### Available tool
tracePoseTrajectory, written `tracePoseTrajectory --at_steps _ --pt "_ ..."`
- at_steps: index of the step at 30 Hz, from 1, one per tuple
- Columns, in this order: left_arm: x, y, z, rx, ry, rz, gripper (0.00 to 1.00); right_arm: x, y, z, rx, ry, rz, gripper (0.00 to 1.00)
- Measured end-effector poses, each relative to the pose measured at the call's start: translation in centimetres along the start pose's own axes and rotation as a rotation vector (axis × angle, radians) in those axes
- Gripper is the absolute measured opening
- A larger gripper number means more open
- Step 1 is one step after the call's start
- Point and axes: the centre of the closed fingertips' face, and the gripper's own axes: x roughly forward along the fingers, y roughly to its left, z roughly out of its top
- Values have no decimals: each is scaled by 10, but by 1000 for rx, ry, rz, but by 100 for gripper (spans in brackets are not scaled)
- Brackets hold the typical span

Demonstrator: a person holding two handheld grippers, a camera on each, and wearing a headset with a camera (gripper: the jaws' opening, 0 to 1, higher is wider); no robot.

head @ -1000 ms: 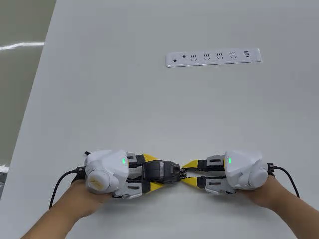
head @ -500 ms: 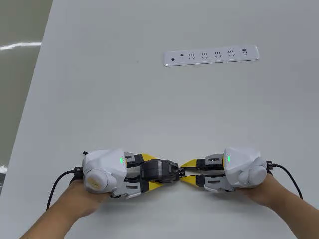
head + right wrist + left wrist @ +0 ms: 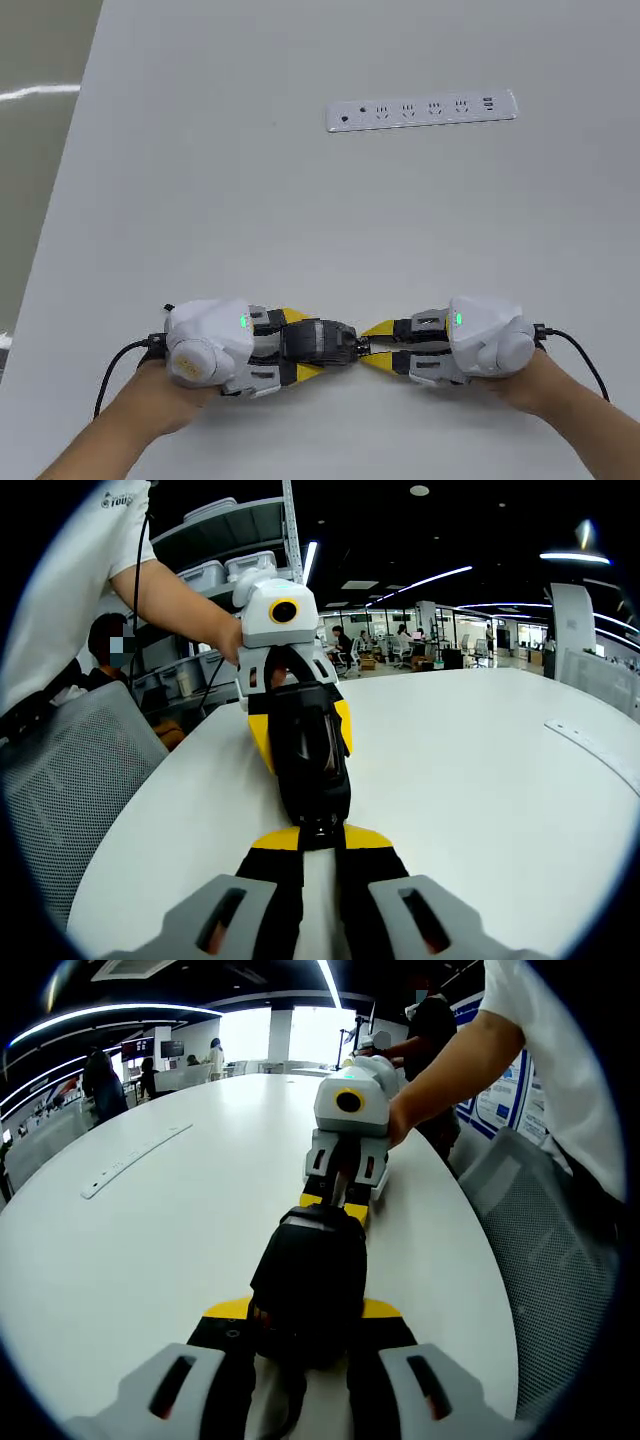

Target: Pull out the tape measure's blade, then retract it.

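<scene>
The small, hard tape measure (image 3: 320,342), likely light, is squeezed by its black case in the left gripper (image 3: 305,345) near the white table's (image 3: 300,200) front edge, and its thin, bendy blade tip (image 3: 363,344) seems pinched in the almost shut right gripper (image 3: 374,345).

No text can be read — the print on the sleeve (image 3: 100,540) is too small

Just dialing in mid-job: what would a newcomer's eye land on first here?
Near the front edge of the white table, the left gripper clamps a black tape measure while the right gripper pinches its front end, the two meeting nose to nose. Farther back, a long white power strip lies flat on the table.
</scene>
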Motion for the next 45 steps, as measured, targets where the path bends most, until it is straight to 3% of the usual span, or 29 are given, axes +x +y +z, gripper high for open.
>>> tracePoseTrajectory --at_steps 19,45 --pt "0 0 0 2 -1 -7 31 -8 -2 -2 -8 4 0 11" --pt "0 0 0 -8 -8 -7 31 -37 -6 -14 14 2 -15 11"
